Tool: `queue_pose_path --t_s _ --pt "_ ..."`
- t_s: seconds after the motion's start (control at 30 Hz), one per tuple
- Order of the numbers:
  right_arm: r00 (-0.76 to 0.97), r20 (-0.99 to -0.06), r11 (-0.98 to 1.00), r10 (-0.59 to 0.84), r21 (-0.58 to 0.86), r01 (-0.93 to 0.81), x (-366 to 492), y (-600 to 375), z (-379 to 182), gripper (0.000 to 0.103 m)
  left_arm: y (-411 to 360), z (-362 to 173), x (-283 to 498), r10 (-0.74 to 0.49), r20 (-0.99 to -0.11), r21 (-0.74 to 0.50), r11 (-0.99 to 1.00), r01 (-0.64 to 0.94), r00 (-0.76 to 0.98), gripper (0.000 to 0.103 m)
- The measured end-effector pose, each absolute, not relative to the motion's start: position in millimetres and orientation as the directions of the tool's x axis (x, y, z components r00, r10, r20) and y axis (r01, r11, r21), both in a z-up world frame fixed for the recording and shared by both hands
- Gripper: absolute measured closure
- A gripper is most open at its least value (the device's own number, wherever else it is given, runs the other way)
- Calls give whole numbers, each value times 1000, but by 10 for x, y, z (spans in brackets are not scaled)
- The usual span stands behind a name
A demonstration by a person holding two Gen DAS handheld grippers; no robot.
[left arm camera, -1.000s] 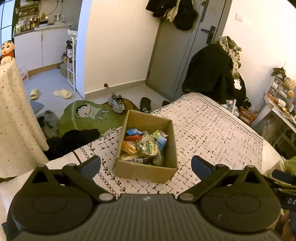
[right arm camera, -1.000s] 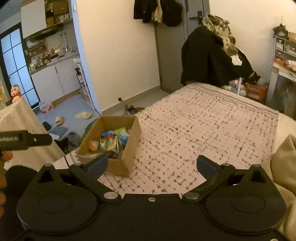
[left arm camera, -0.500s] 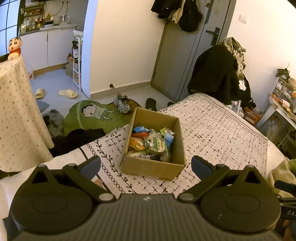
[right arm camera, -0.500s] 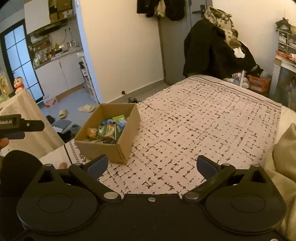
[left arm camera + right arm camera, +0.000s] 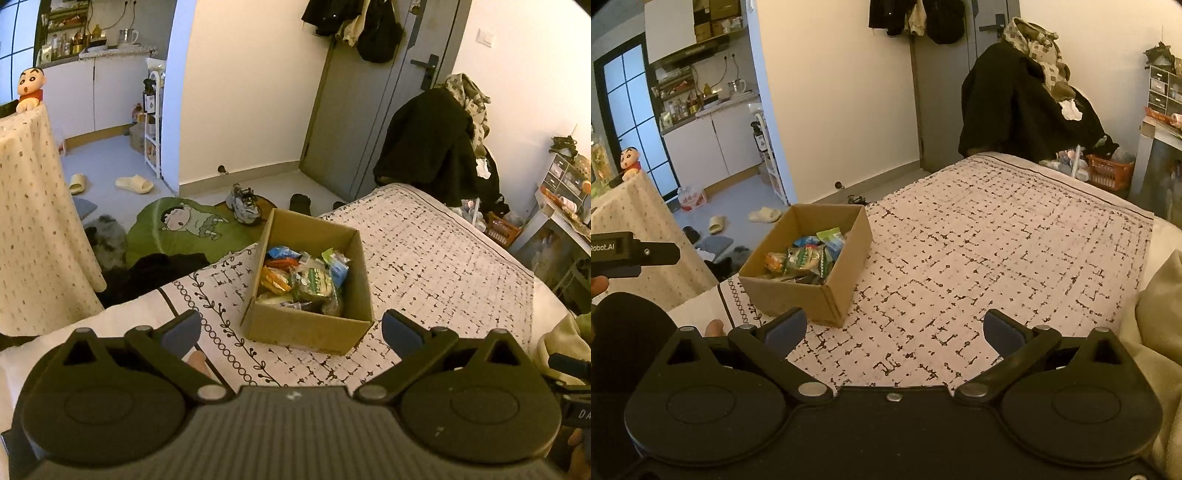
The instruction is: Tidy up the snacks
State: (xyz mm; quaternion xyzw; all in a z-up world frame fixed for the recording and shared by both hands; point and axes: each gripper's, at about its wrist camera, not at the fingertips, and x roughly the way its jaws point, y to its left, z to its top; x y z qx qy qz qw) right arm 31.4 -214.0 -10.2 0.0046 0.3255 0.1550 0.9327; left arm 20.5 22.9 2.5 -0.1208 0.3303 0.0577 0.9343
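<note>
An open cardboard box (image 5: pixel 306 328) sits on the patterned bedspread (image 5: pixel 436 266) near the bed's left edge. It holds several snack packets (image 5: pixel 314 282), green, orange and blue. My left gripper (image 5: pixel 291 328) is open and empty, just short of the box's near wall. In the right wrist view the box (image 5: pixel 846 236) lies ahead to the left with the snacks (image 5: pixel 805 258) inside. My right gripper (image 5: pixel 894 328) is open and empty above the bedspread (image 5: pixel 997 240), right of the box. The left gripper's body (image 5: pixel 631 253) shows at the far left.
A cloth-covered table (image 5: pixel 33 221) with a doll (image 5: pixel 31 88) stands left of the bed. Dark clothes (image 5: pixel 155 269), a green rug (image 5: pixel 184 225) and shoes (image 5: pixel 243 203) lie on the floor. A coat-draped chair (image 5: pixel 436 147) stands at the bed's far end. A pale blanket (image 5: pixel 1160 314) lies right.
Both grippers have moved forward toward the box, which now looks a little nearer and more central in each view. Both jaws stay open.
</note>
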Motion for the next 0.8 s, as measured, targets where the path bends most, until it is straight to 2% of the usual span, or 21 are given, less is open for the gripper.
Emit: queue_pose_path --t_s 0.8 --pt "756 -578 936 308 43 -348 220 -2016 -56 1 240 19 168 28 -634 -187 964 -189 773 0"
